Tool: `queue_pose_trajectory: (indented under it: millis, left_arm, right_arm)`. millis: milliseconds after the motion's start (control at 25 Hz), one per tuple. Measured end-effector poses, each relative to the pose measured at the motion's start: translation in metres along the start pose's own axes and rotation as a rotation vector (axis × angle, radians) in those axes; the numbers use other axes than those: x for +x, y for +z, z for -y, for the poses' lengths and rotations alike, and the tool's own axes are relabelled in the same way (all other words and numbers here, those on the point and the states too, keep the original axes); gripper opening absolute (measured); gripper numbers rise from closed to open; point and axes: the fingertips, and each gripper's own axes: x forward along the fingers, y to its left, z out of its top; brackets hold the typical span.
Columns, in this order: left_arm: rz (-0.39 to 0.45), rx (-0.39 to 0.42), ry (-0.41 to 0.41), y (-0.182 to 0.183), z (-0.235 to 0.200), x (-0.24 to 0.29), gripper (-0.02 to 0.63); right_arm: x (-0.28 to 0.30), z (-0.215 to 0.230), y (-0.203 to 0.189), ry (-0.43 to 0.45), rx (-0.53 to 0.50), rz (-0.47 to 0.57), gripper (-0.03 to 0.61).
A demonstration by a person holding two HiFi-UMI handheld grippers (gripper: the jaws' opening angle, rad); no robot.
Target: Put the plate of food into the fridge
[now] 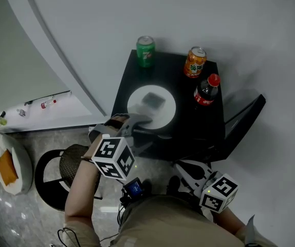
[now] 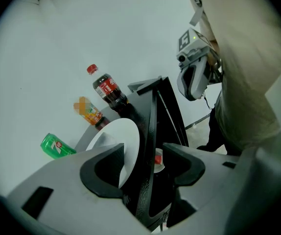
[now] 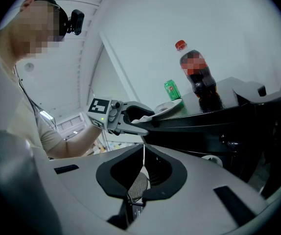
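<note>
Head view: looking steeply down on the tabletop (image 1: 194, 130).
Left gripper view: facing its edge closely.
Right gripper view: sharing it, lower.

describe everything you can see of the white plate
The plate is round, white and smooth, with a shallow rim. It lies flat on top of the black fridge, near that top's front left edge. A grey, squarish piece of food rests on it. The left gripper has its open jaws either side of the plate's near rim; whether they touch it is unclear. The green can, orange can and cola bottle stand apart from it.
</note>
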Motion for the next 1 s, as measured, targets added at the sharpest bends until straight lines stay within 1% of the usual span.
queue_pose_trajectory:
  millis: [80,160,280,520,600,800,1000]
  left_arm:
    - [0.003,-0.001,0.005,0.000,0.001,-0.001,0.252]
    - [-0.005,0.021,0.036,-0.001,-0.001,-0.001,0.253]
    - [-0.043,0.062,0.066,-0.006,-0.002,0.000,0.253]
    - [-0.084,0.097,0.098,-0.011,-0.006,0.004,0.252]
    - [-0.082,0.097,0.112,-0.010,-0.007,0.003,0.228]
    - [-0.077,0.104,0.127,-0.008,-0.005,0.001,0.202]
    - [-0.033,0.085,0.152,-0.003,-0.002,-0.008,0.139]
  right_arm:
    - [0.001,-0.001,0.000,0.003,-0.002,-0.001,0.021]
    - [0.001,-0.001,-0.001,0.005,-0.003,0.000,0.021]
    - [0.001,-0.003,-0.001,0.005,-0.005,0.001,0.021]
    - [0.000,-0.003,-0.001,0.005,-0.002,0.001,0.021]
    - [0.000,-0.001,-0.001,0.003,0.001,0.001,0.021]
    - [0.001,0.000,-0.002,-0.001,0.003,-0.001,0.021]
    - [0.004,-0.002,-0.006,0.005,0.014,-0.006,0.021]
